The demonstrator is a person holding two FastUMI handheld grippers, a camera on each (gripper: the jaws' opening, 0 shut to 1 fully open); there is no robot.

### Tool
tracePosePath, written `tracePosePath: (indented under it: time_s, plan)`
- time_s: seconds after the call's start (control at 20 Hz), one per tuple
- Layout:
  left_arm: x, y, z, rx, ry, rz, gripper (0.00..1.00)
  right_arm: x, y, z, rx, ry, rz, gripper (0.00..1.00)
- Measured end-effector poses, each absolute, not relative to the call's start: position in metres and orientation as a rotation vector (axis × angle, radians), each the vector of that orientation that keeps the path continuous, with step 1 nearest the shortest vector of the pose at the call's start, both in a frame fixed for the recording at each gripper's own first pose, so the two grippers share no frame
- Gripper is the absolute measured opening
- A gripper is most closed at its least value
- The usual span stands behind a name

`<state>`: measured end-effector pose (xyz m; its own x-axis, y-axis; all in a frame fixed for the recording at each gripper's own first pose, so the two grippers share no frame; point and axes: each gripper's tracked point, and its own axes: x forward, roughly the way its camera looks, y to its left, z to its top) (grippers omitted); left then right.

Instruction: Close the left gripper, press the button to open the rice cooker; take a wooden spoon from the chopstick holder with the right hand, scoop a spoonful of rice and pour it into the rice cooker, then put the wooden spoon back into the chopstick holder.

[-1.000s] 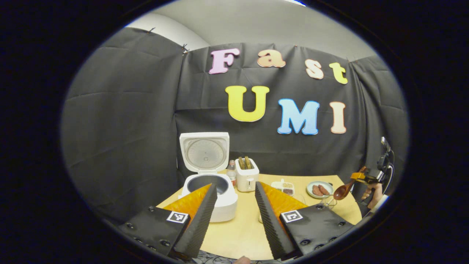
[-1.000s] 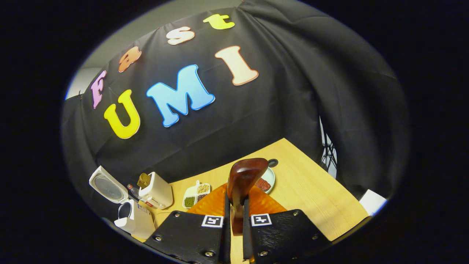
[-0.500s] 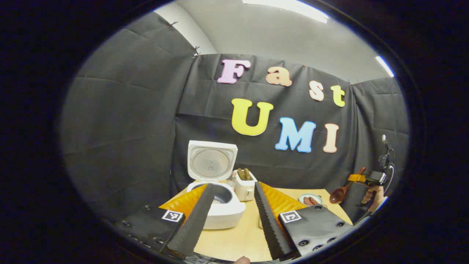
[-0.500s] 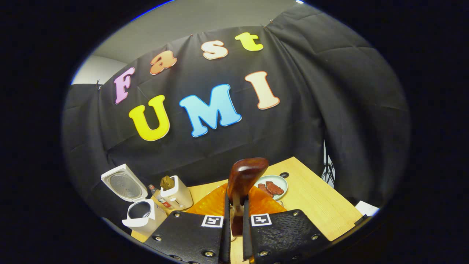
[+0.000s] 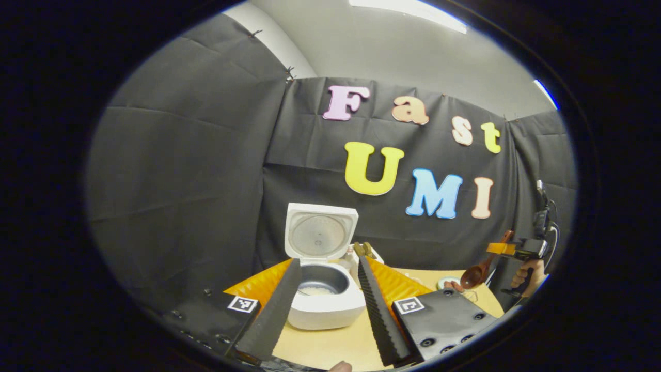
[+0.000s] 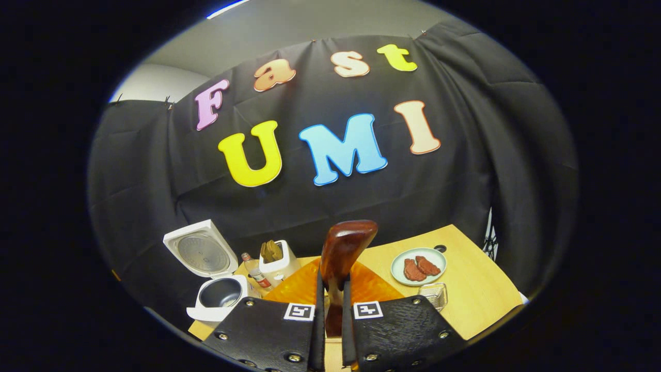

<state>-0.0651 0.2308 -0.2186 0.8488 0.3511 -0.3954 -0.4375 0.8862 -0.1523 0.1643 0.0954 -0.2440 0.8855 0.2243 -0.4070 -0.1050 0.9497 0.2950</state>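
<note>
The white rice cooker [image 5: 325, 305] stands open with its lid [image 5: 320, 235] upright, and some rice shows in the pot. My left gripper [image 5: 328, 261] is open, holds nothing, and frames the cooker from the near side. My right gripper [image 6: 330, 281] is shut on the handle of the dark wooden spoon [image 6: 343, 248], whose bowl points up and away over the table. In the left gripper view, that right gripper [image 5: 516, 250] hovers at the far right in a hand [image 5: 524, 271], with the spoon [image 5: 475, 276] slanting down to the left. The cooker [image 6: 217, 294] lies low on the left in the right gripper view.
A white toaster [image 6: 279, 263] and a small bottle [image 6: 255, 271] stand right of the cooker. A plate with meat pieces [image 6: 418, 266] and a small wire holder [image 6: 434, 294] sit on the wooden table [image 6: 480, 299]. Black cloth walls close in behind and at both sides.
The left gripper has swung so that the cooker now sits between its open fingers. The right gripper's view has levelled and turned, still shut on the spoon.
</note>
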Motion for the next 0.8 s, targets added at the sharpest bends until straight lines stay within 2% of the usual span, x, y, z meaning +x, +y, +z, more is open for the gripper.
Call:
tracePosePath:
  time_s: [0.05, 0.15, 0.5, 0.8]
  plan:
    - [-0.062, 0.232, -0.217, -0.239, 0.367, 0.429, 0.81, 0.172, 0.104, -0.261, 0.263, 0.475, 0.186, 0.13]
    - [-0.055, 0.237, -0.223, -0.213, 0.382, 0.455, 0.75, 0.183, 0.119, -0.297, 0.267, 0.535, 0.212, 0.13]
    - [-0.041, 0.241, -0.258, -0.183, 0.487, 0.561, 0.74, 0.200, 0.156, -0.431, 0.217, 0.756, 0.291, 0.13]
    - [-0.042, 0.238, -0.274, -0.167, 0.542, 0.603, 0.75, 0.188, 0.181, -0.479, 0.172, 0.868, 0.375, 0.13]
